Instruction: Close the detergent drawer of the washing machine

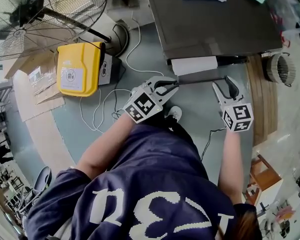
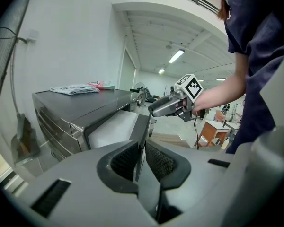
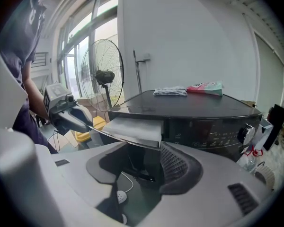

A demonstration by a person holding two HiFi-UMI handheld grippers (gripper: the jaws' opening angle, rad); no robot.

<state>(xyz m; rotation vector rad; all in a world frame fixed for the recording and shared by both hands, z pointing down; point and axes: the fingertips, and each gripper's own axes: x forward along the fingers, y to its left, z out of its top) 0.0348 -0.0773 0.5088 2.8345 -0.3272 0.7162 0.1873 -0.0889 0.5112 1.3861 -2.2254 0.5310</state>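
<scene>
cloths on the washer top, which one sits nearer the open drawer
The crumpled pale grey cloth; the pink and green cloth lies further from the white detergent drawer.

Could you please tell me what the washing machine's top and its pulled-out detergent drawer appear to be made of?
The washing machine's top looks like dark coated metal, satin: it throws soft reflections. The detergent drawer looks like matte white plastic; its dark front panel is glossy, likely plastic too.

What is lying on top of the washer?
A grey cloth and a pink-and-green item lie side by side on the washer, toward its back edge. Anything beneath those two is covered.
</scene>
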